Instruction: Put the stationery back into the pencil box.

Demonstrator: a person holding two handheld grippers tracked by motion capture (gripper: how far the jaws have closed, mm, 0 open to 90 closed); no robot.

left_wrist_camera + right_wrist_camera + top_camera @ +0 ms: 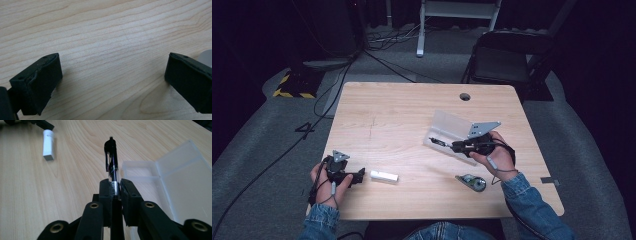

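right now the black pen (pixel 111 157) is clamped between the jaws of the right gripper (pixel 115 185), sticking out past them toward twelve o'clock in the right gripper view, clip end farthest away and lifted off the bench (pixel 402 107). just at its three o'clock lies the clear plastic case (pixel 175 177), lid open and flat on the wood. in the high view the pen (pixel 439 143) hovers over the near edge of that case (pixel 451 125), right of the bench's middle. a white eraser (pixel 384 175) lies toward seven o'clock from the pen, near the front edge, and a correction tape dispenser (pixel 473 182) sits at five o'clock. the left gripper (pixel 354 177) rests just beside the eraser, its jaws spread wide with bare wood between them.
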